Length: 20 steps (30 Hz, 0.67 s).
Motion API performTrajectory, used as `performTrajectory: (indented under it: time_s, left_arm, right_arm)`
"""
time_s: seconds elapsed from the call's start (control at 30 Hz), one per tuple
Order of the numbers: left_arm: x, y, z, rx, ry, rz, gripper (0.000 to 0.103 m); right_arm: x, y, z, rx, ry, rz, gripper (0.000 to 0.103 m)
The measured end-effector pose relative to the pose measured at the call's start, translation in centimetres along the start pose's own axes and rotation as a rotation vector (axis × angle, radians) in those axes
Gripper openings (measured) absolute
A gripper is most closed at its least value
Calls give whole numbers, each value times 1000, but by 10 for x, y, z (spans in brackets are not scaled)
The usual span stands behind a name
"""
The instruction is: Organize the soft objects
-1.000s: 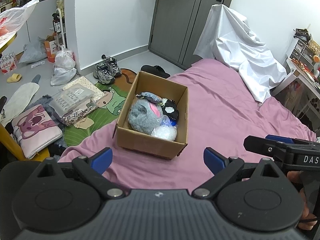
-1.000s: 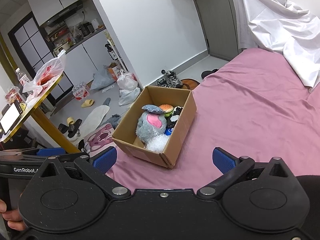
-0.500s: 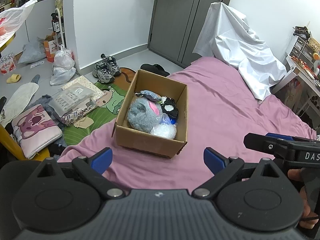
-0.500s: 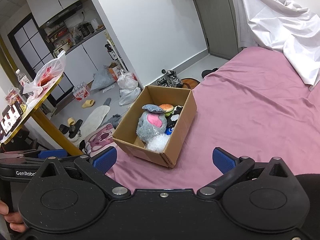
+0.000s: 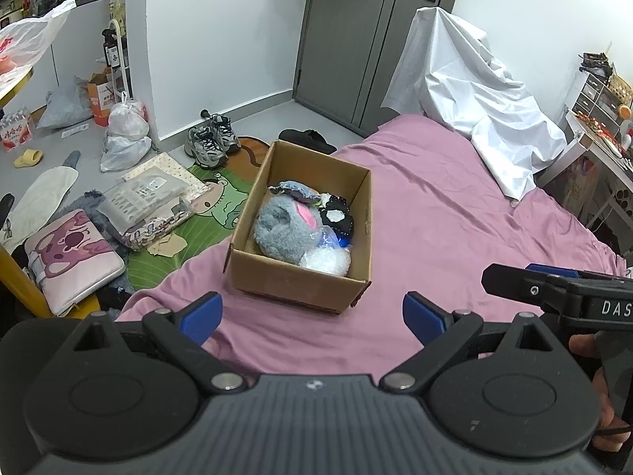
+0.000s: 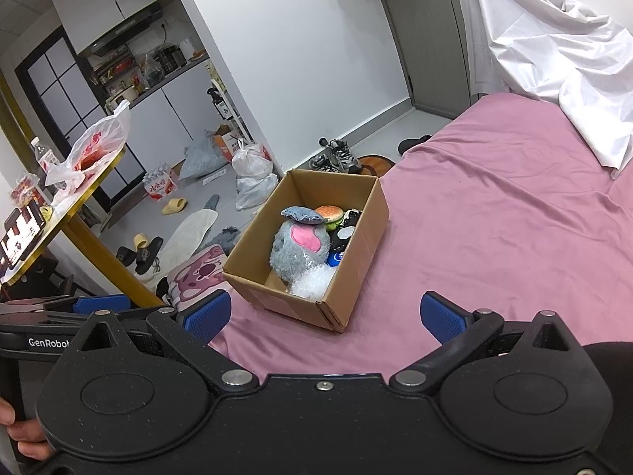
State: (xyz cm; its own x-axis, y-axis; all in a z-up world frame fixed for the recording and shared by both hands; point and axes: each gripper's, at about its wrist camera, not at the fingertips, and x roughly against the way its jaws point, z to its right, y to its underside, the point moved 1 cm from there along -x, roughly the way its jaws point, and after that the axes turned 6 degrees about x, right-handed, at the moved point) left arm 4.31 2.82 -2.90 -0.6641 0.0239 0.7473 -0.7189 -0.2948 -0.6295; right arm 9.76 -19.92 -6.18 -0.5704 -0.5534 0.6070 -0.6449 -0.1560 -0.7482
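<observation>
Left wrist view: the box (image 5: 300,233) sits on the bed (image 5: 455,213) near its floor-side edge, already holding a grey plush (image 5: 283,233), a black-and-white toy (image 5: 336,217) and a clear bag (image 5: 326,261). No soft thing lies loose on the sheet, so the gathering step looks done or close to it; the next move would call for finding anything left out, or tidying the box. The left gripper (image 5: 312,312) is spread wide, empty and touching nothing, hanging short of the box.

Right wrist view: the box (image 6: 356,245) stands ahead, a burger toy (image 6: 330,211) showing beside the plush (image 6: 298,251). The right gripper (image 6: 326,314) is likewise fully released, holding nothing, well clear of the cardboard.
</observation>
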Motion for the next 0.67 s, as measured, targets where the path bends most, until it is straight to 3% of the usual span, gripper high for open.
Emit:
performTrajectory:
  time_s: [0.67]
  left_arm:
    - [5, 1, -3, -3, 12, 14, 97]
  right_arm:
    - [1, 1, 0, -20, -1, -1, 103]
